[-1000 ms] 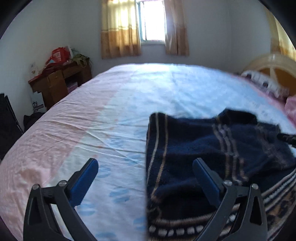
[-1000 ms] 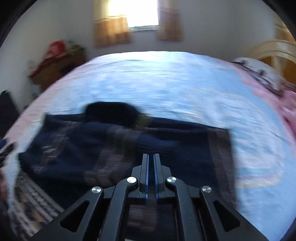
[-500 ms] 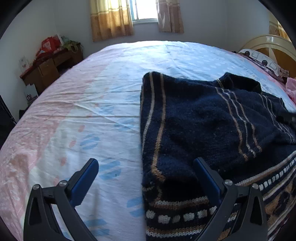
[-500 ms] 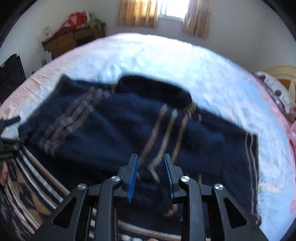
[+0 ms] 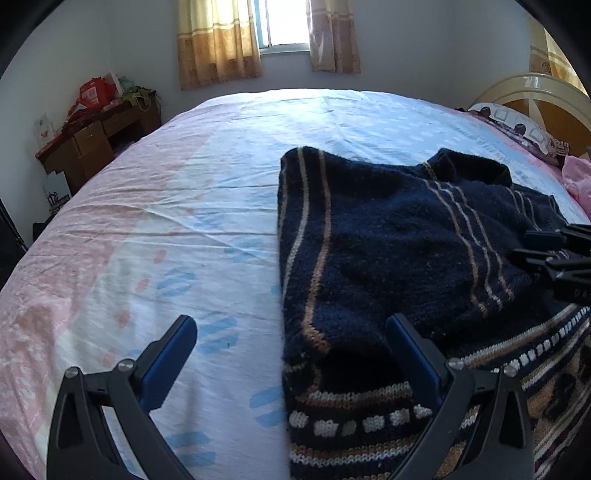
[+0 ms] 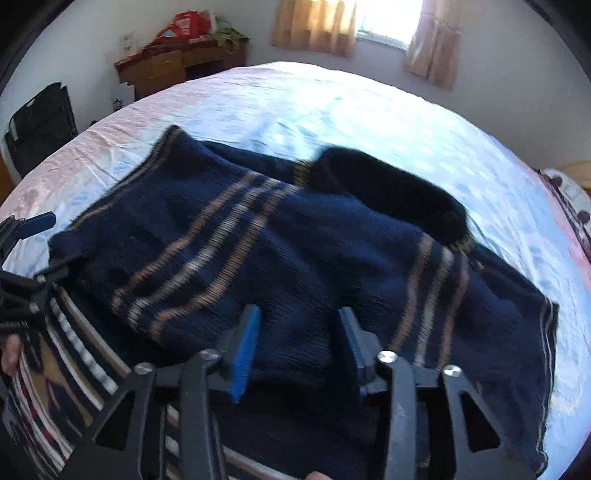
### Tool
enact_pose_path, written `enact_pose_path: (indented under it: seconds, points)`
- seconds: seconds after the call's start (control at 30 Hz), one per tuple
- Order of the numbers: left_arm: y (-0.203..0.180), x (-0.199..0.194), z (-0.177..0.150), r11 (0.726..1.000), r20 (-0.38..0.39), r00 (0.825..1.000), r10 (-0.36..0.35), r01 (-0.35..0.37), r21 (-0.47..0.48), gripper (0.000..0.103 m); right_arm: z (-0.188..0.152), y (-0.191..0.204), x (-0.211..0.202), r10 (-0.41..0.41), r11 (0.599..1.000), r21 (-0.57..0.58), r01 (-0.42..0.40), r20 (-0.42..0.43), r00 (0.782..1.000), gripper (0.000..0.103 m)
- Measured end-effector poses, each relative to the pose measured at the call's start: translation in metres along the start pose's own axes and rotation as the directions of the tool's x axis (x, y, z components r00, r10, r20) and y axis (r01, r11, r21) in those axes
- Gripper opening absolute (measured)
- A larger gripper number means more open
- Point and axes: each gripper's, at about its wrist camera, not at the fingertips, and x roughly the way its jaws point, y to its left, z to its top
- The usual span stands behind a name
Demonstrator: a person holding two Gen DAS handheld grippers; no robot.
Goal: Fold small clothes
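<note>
Right gripper (image 6: 295,332) just opening, empty, above folded navy striped knit sweater (image 6: 258,240), sleeve laid over; left gripper (image 5: 291,347) wide, straddling its edge.

A bedroom in a home is shown. Most of the room is filled by a big bed (image 5: 229,177) covered with a pink and blue sheet. Behind the bed, a window (image 5: 282,22) with yellow curtains (image 5: 218,40) is seen. A wooden desk (image 5: 96,144) piled with things is placed left of the bed. At the bed's right end, a pillow (image 5: 517,127) and a cream headboard (image 5: 532,92) are seen.
</note>
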Motion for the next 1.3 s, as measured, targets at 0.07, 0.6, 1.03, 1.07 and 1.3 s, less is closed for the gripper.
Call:
enact_pose_path:
  seconds: [0.07, 0.6, 1.03, 1.07, 1.3]
  points:
    - [0.0, 0.0, 0.0, 1.0, -0.001, 1.0, 0.001, -0.001, -0.004, 0.103, -0.001, -0.015, -0.006, 0.063, 0.997, 0.054, -0.064, 0.003, 0.998, 0.049]
    - [-0.001, -0.001, -0.001, 1.0, 0.002, 1.0, 0.021, -0.021, -0.006, 0.103, -0.033, -0.07, -0.024, -0.114, 0.985, 0.137, 0.108, 0.039, 0.993, 0.045]
    - [-0.003, -0.015, -0.006, 0.999, 0.0, 0.999, 0.044, -0.044, -0.006, 0.103, -0.043, -0.071, -0.046, -0.094, 0.984, 0.156, 0.085, 0.053, 0.994, 0.045]
    - [-0.004, -0.02, -0.009, 0.999, 0.003, 0.999, 0.045, -0.045, -0.004, 0.103, -0.048, -0.071, -0.051, -0.091, 0.984, 0.157, 0.081, 0.055, 0.994, 0.046]
    - [-0.005, -0.065, -0.032, 1.0, 0.049, 0.999, -0.001, 0.001, -0.011, 0.103, -0.084, -0.064, -0.081, -0.053, 0.985, 0.167, 0.045, 0.048, 0.997, 0.047]
